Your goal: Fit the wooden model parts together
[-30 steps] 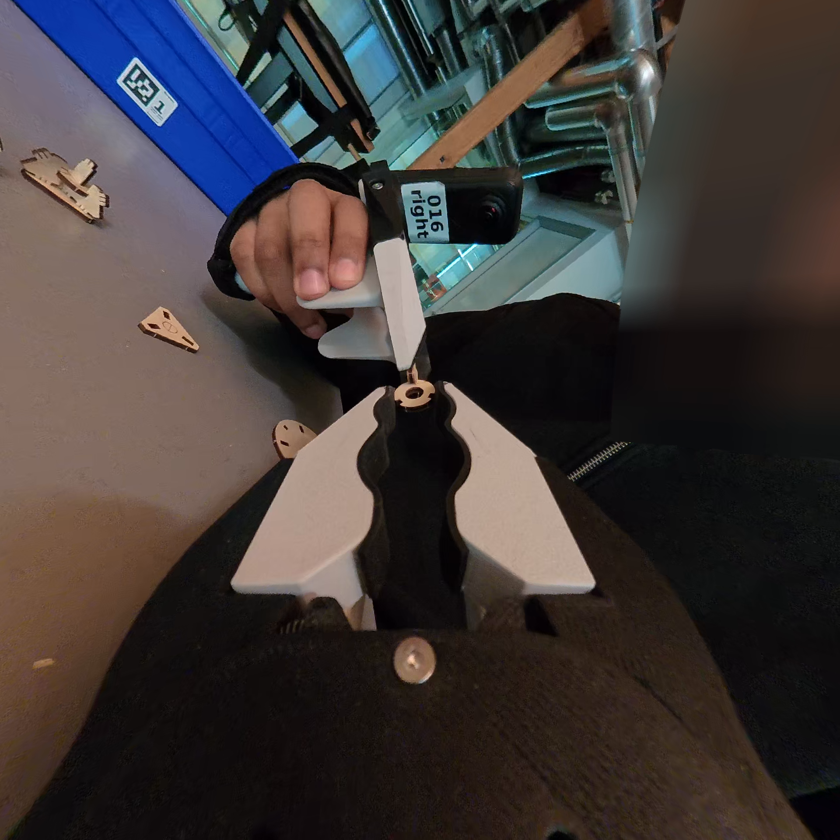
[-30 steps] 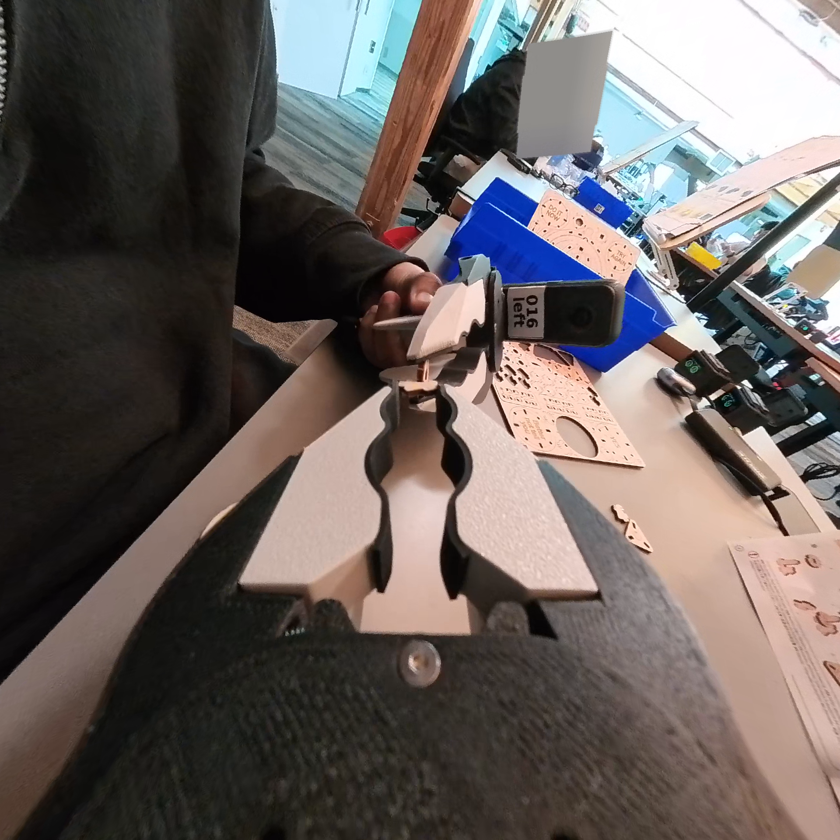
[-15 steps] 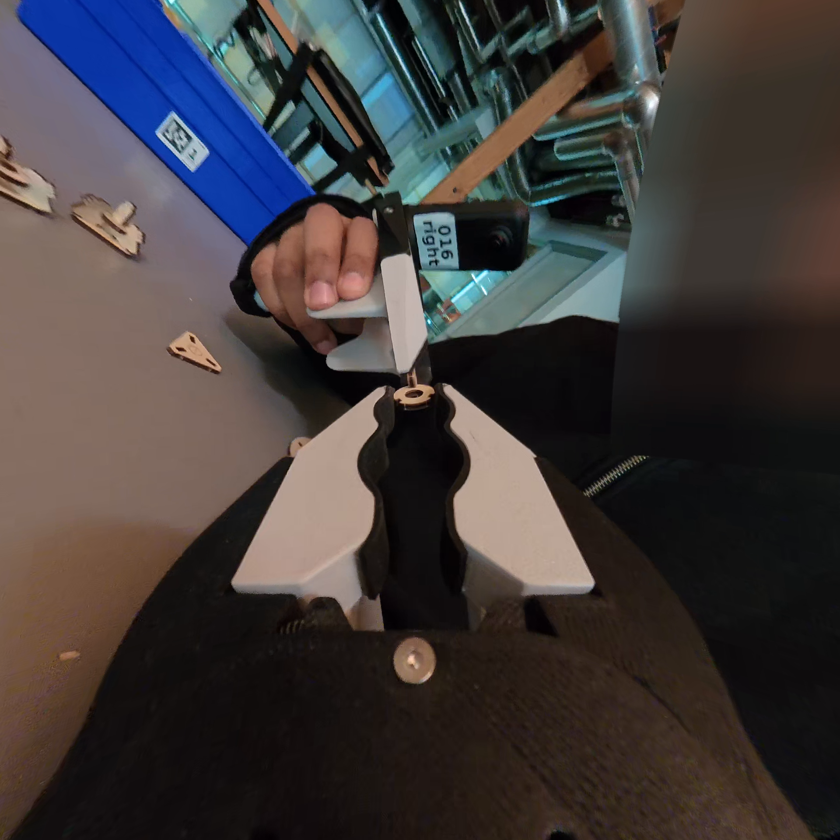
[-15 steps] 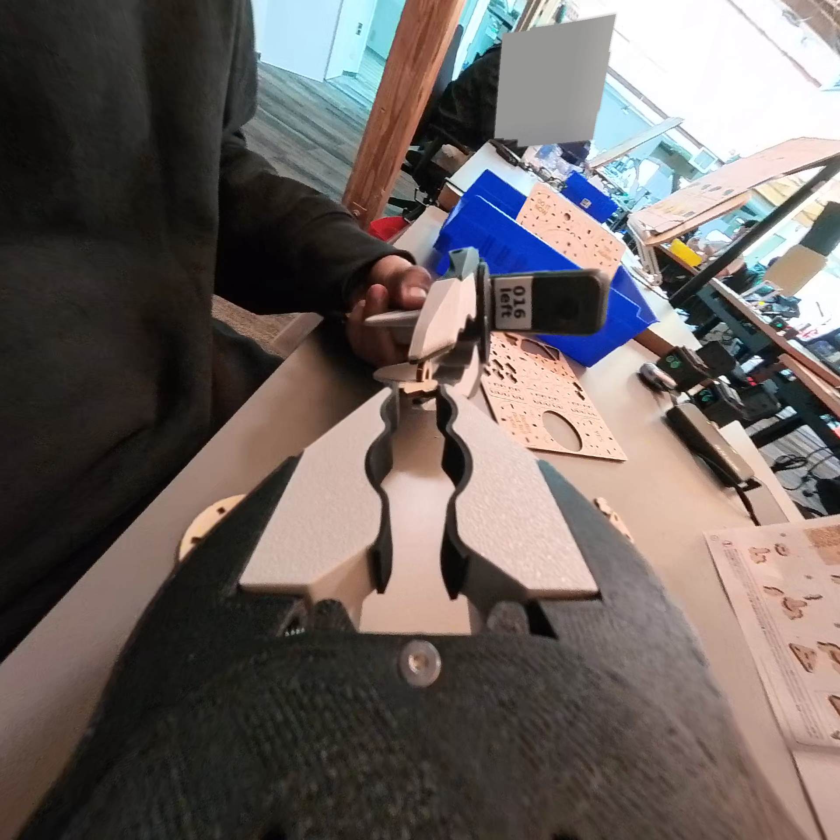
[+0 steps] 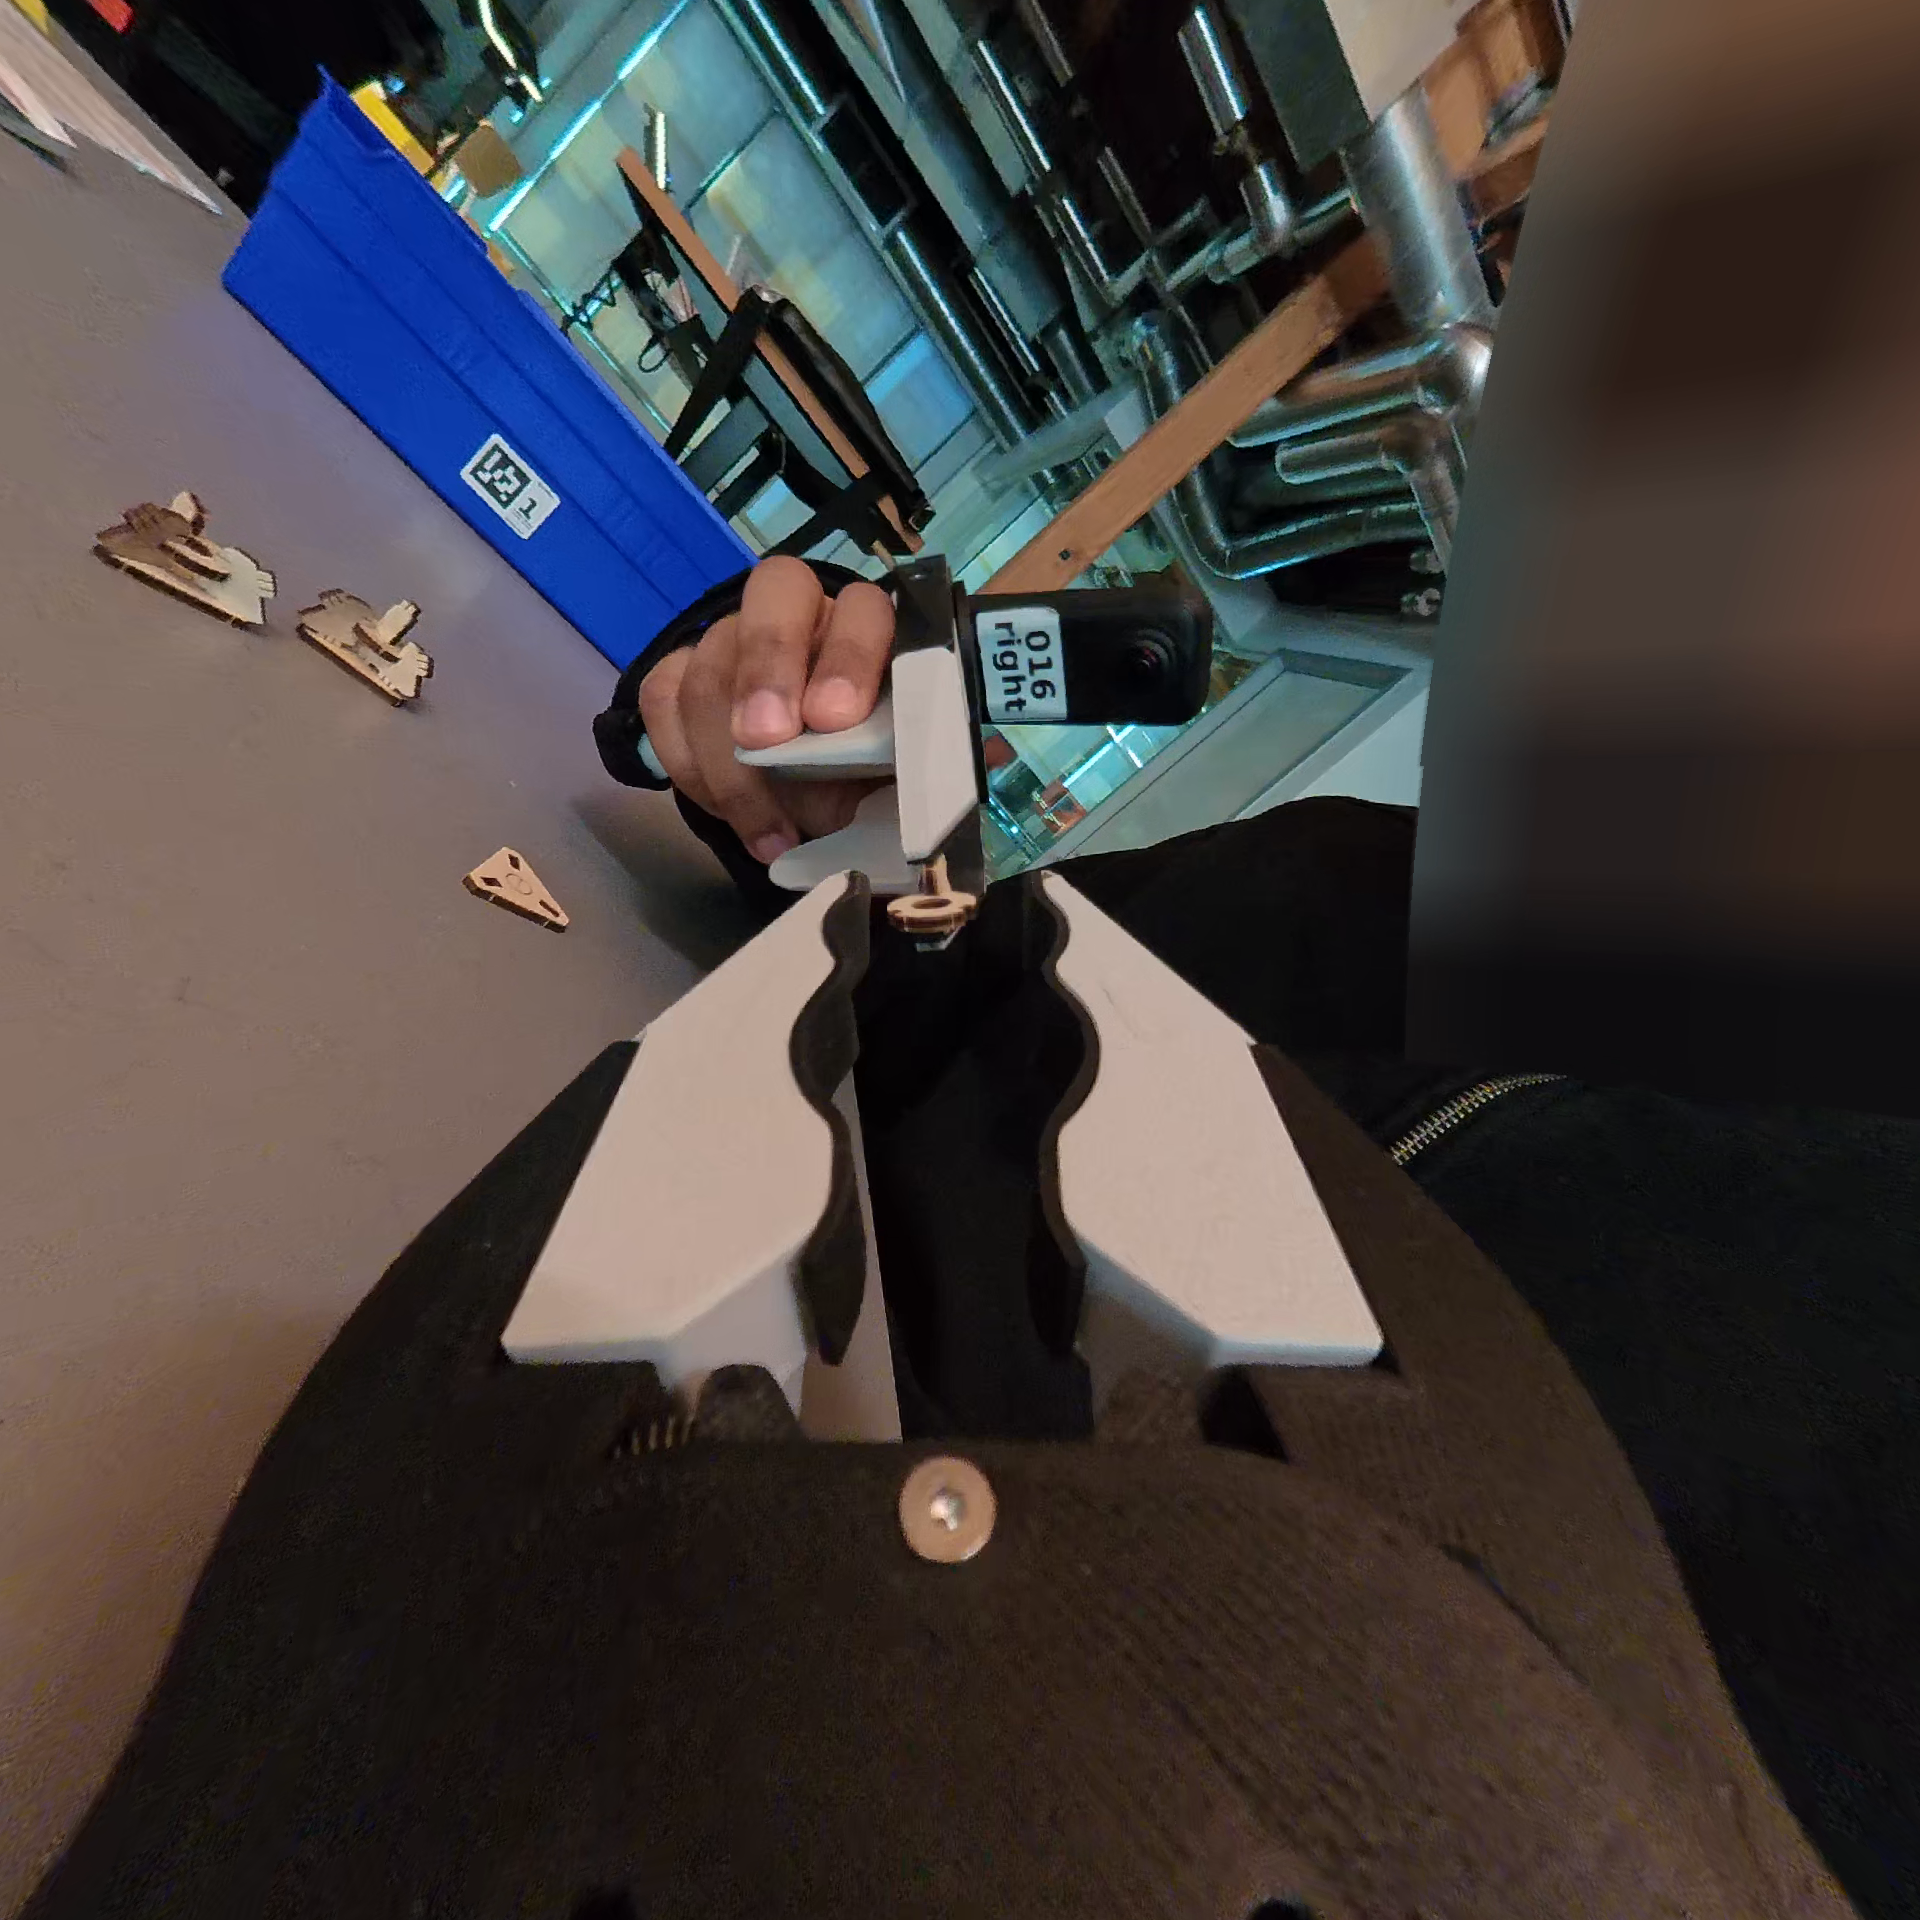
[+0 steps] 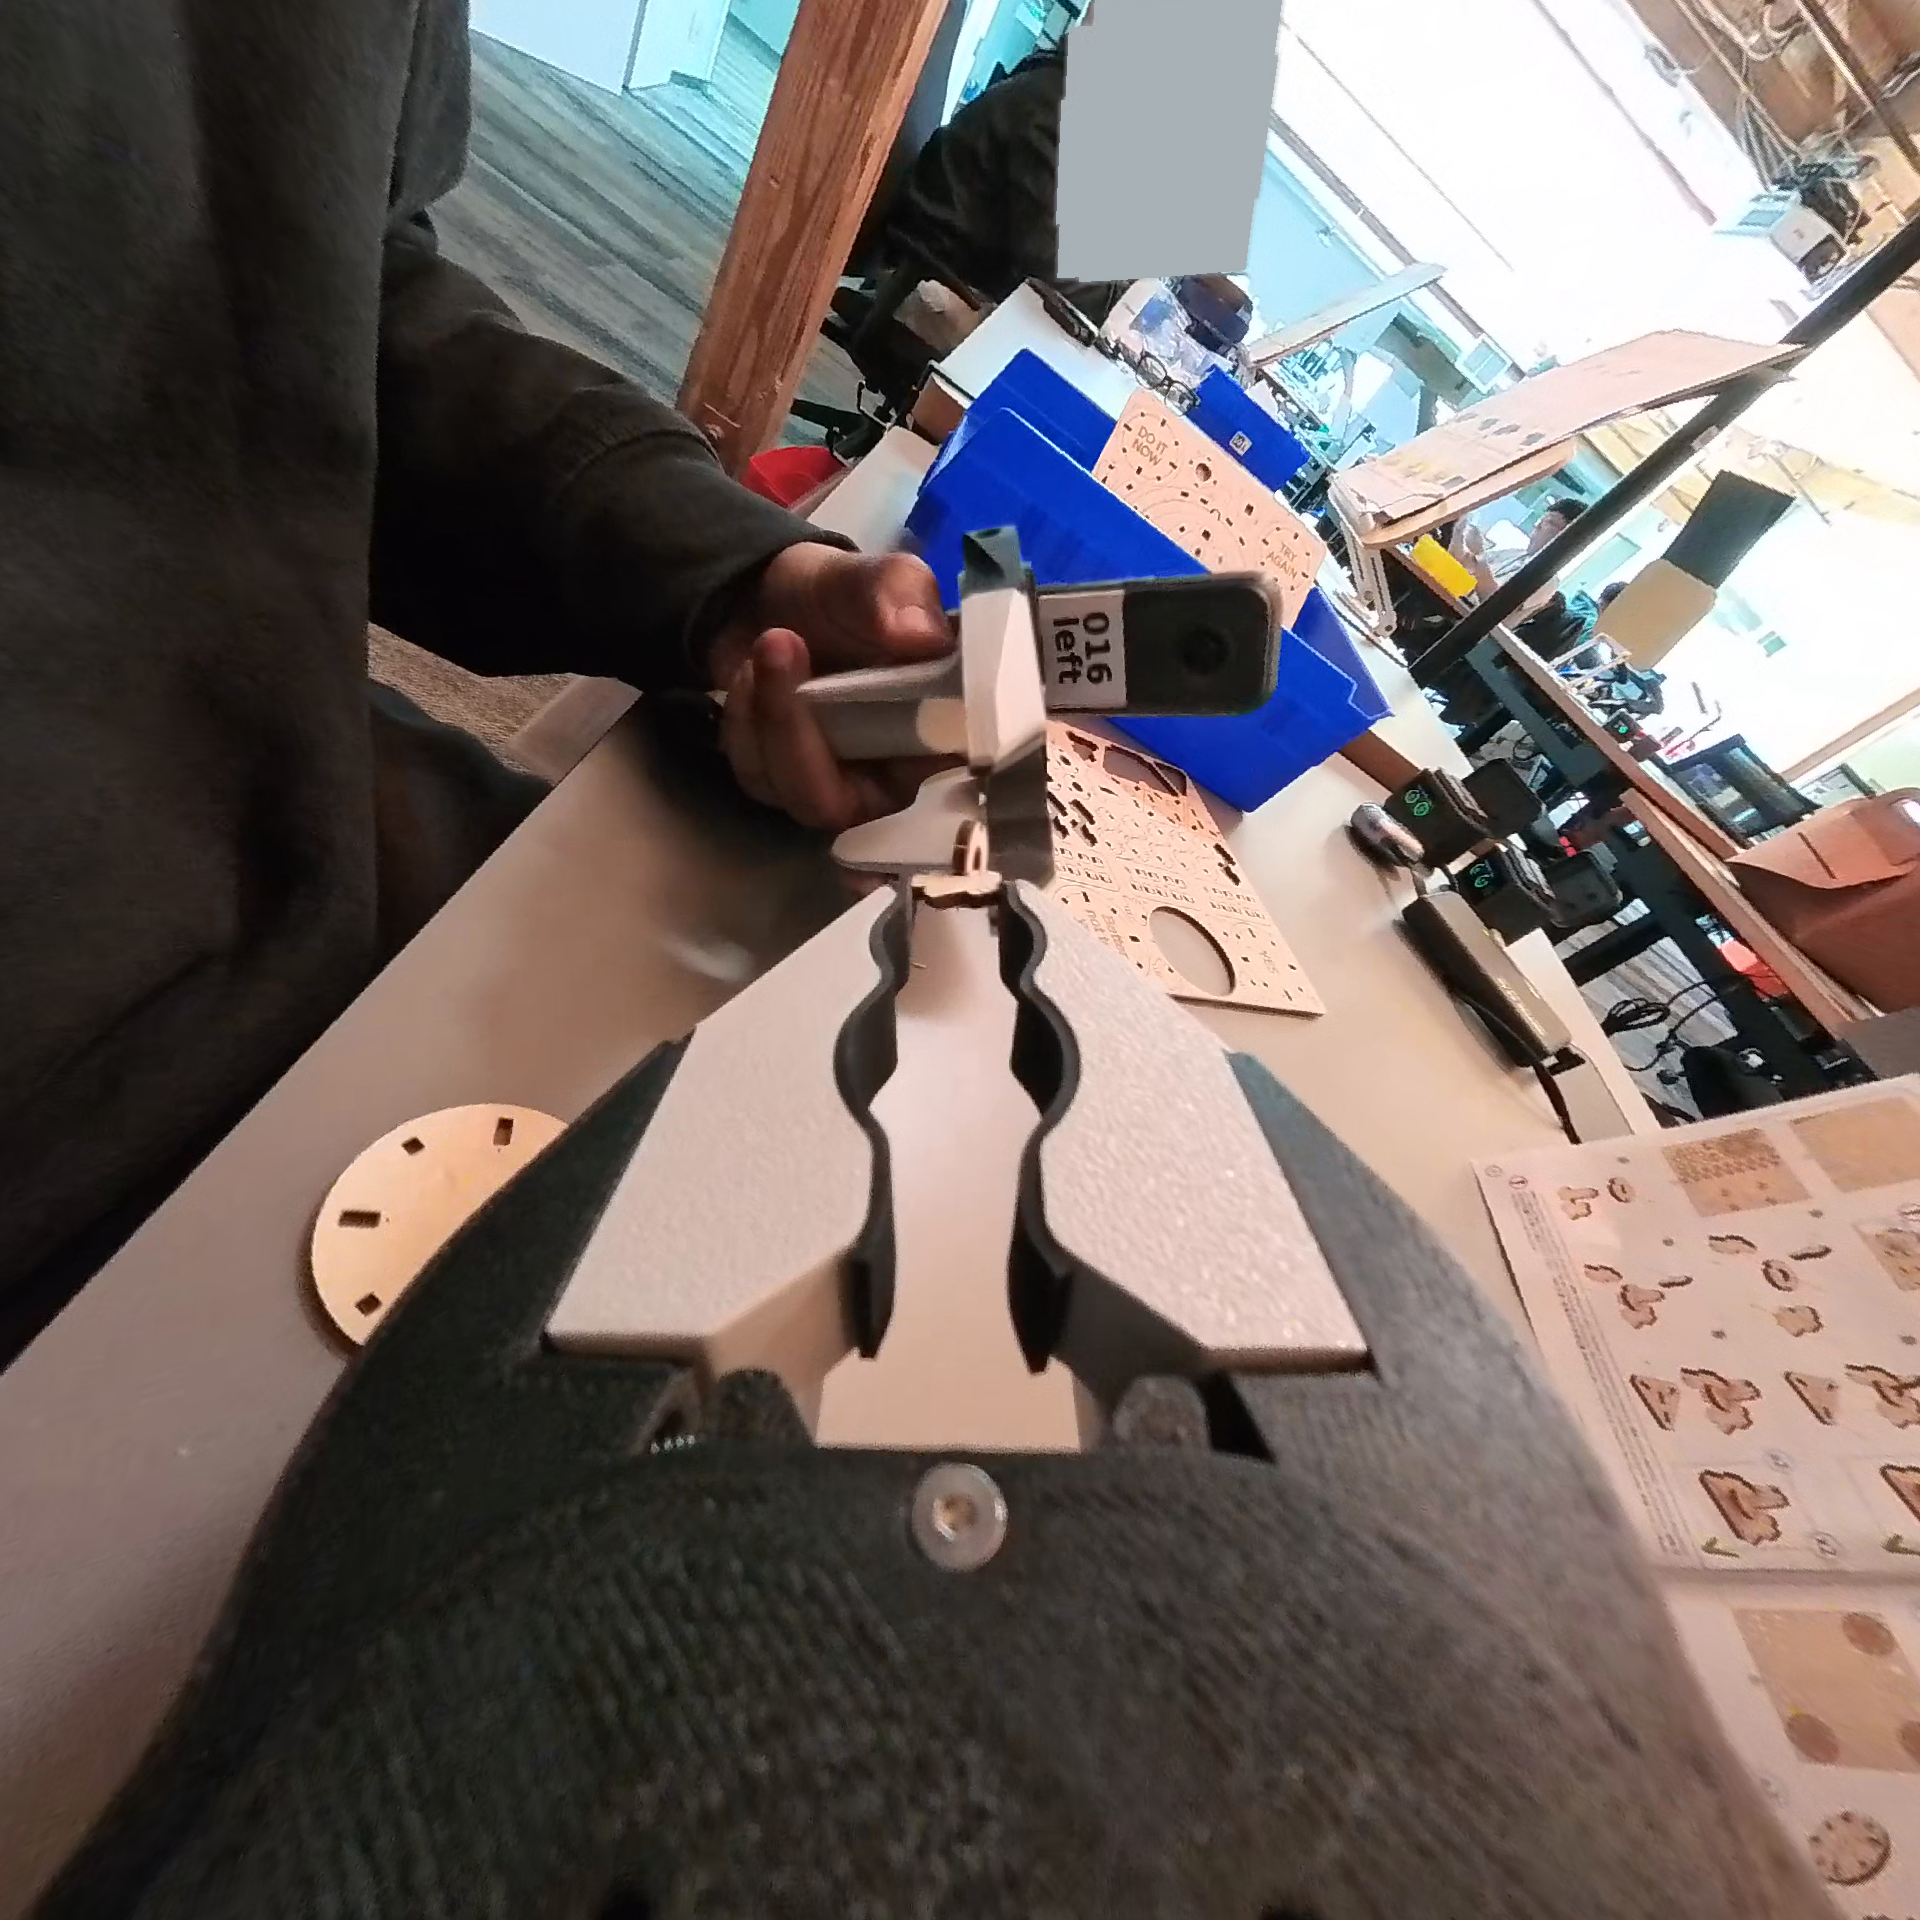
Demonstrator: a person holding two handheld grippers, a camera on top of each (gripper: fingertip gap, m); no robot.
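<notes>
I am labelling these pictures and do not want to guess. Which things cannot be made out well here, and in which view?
1. Right wrist view: small wooden piece at the right claw tips, motion-blurred, shape unclear.
2. Right wrist view: round wooden disc, partly hidden behind the claw body.
3. Right wrist view: printed sheet, cut by the right edge.
4. Left wrist view: far wooden assemblies, too small to tell.

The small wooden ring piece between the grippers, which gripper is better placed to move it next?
Right, probably. The right gripper pinches the wooden ring piece at its tips; the left gripper stands open around it, pads clear on both sides.
</notes>
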